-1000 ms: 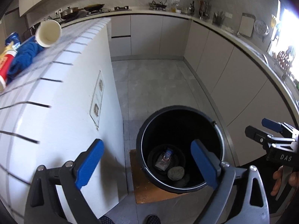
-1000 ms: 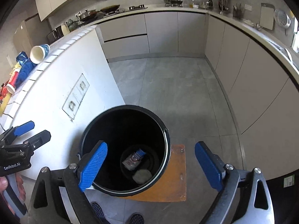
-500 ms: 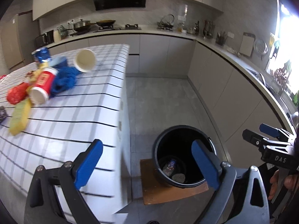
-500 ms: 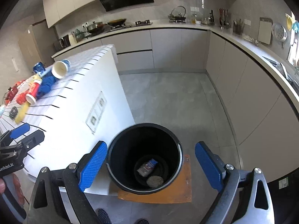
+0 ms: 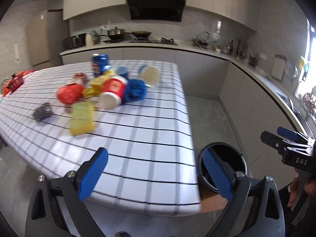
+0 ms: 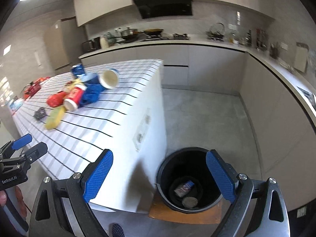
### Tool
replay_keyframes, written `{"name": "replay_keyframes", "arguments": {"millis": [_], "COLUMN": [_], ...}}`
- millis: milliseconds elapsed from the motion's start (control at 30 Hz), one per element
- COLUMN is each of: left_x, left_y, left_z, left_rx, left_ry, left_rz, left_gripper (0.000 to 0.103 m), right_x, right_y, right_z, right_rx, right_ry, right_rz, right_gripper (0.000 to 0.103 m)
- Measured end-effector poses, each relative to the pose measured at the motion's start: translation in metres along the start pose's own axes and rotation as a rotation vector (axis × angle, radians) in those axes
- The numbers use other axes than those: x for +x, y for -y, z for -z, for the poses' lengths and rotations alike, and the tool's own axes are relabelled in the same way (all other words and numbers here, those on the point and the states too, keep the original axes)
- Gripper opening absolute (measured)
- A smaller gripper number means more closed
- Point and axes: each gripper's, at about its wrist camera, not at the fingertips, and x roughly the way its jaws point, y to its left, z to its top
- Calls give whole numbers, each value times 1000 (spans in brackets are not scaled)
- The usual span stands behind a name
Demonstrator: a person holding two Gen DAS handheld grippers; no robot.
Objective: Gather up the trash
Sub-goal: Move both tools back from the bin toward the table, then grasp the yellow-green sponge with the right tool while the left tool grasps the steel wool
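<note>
Trash lies in a loose heap on the checked table [image 5: 138, 130], toward its far side, and both grippers hang at the table's near end with nothing in them. The left gripper [image 5: 156, 173] has its blue pads spread wide and looks straight across the tabletop; the heap is ahead of it and to its left. Nearest of the heap is a yellow sponge [image 5: 82, 118], lying flat with its long side pointing roughly toward the gripper, and beside it a grey steel scrubber [image 5: 42, 111]. Behind the sponge a red paper cup [image 5: 112, 93] lies on its side, mouth facing the near end of the table, touching a blue cloth [image 5: 135, 91]; a white cup [image 5: 150, 76] lies tipped beyond them. The right gripper [image 6: 159, 175], also wide open and empty, sits off the table's near right corner, above the black bin [image 6: 189, 179] on the floor, which holds a few scraps. Judging by this, the left gripper is the closer one to the heap, and the sponge is its easiest reach.
</note>
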Motion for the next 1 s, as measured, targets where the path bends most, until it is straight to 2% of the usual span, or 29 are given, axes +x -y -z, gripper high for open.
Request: {"name": "replay_keyframes", "arguments": {"millis": [433,733,1000], "left_x": [-31,-34,-14], "left_y": [-121,-190,-250], "left_z": [2,4,4], "left_rx": [-104,-147,-176], "left_ry": [48,62,32], "left_rz": [-160,-185,-182], "left_gripper": [98,98,97], "right_x": [11,29,55], "right_y": [-128,-216,-277], "right_z": [-29,-39,-42], "right_rx": [-125,-193,-230], "right_ry": [36,40,15], "right_rz": [-133,-193,-213], "right_gripper": [96,96,96]}}
